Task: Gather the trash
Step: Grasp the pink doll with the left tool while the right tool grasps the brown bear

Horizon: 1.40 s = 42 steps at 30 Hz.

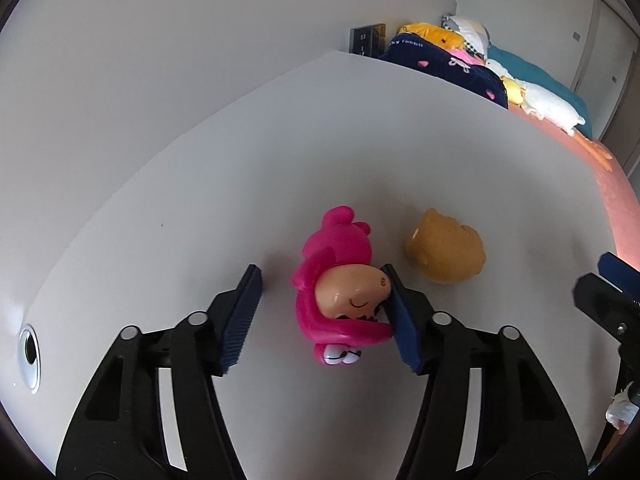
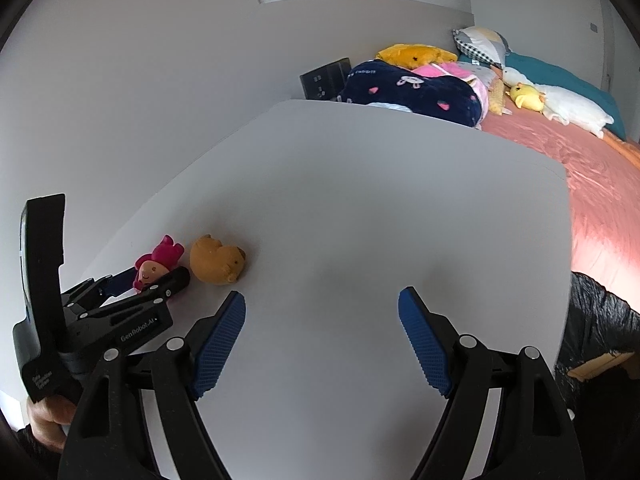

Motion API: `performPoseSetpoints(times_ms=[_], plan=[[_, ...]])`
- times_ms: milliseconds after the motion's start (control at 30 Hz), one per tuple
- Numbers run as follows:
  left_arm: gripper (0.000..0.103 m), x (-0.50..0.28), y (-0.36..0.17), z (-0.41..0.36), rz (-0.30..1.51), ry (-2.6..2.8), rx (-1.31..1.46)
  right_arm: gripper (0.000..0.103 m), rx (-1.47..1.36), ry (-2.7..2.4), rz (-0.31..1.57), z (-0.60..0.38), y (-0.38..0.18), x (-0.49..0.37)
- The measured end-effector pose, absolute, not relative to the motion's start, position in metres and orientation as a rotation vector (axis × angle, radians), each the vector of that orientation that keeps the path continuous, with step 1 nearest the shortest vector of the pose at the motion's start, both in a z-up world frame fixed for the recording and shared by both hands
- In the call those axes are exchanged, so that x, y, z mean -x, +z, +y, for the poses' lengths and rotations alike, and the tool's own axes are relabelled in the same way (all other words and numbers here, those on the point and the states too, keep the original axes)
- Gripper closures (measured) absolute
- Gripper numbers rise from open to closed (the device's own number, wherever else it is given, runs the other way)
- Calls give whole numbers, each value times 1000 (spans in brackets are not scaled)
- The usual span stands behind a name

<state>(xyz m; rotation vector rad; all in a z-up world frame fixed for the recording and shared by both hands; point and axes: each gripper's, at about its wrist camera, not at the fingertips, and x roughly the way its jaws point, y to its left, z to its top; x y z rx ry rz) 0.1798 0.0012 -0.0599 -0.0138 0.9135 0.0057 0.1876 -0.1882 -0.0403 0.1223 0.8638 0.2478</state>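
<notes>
Left gripper [image 1: 324, 300] low over the surface [image 1: 360, 140], jaws spread wide; right pad [image 1: 402, 320] touching the pink doll [image 1: 340, 280] lying between the jaws, left pad apart from it. Right gripper [image 2: 322, 336] held off to the side, jaws wide apart, nothing between. Bare hand [image 2: 48, 416] grips left handle.

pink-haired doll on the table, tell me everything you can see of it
The pink-haired doll looks like glossy moulded plastic: magenta hair with a bun, peach face with closed, lashed eyes, a small white piece at its base. It lies on its side on the white table, between the open fingers of the left gripper. The right-hand blue pad touches its face; the other pad stands clear. An orange bear-head toy lies beside it, apart.
</notes>
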Motion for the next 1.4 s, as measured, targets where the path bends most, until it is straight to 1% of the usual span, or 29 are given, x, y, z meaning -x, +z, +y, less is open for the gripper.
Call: performPoseSetpoints(times_ms=[33,67,100,133,367,700,767,833,933,967,1100,1400], plan=[[51,-181,-60,2,911,9,11,23,-121,254,868,-185,-41,-191],[59,-181,-59,4,907,11,16,23,-120,258,872,-182,-42,-194],[62,-181,-59,6,903,15,25,23,-116,263,876,-179,-43,-196],[63,-182,-58,8,902,20,35,23,-111,269,879,-176,-44,-199],[63,-176,-54,37,888,70,108,23,-67,316,877,-149,-44,-203],[63,-171,-42,72,854,178,124,23,14,340,901,-108,-54,-219],[63,-168,-41,79,851,197,117,29,34,339,907,-100,-57,-224],[63,-167,-40,84,848,207,127,38,58,333,916,-93,-60,-229],[63,-165,-40,91,847,223,136,47,76,321,915,-88,-62,-234],[63,-165,-40,94,848,231,138,49,81,320,915,-88,-62,-235],[63,-165,-41,95,852,238,155,62,133,307,909,-85,-65,-237],[63,-168,-41,91,849,220,147,64,58,324,897,-104,-59,-228]])
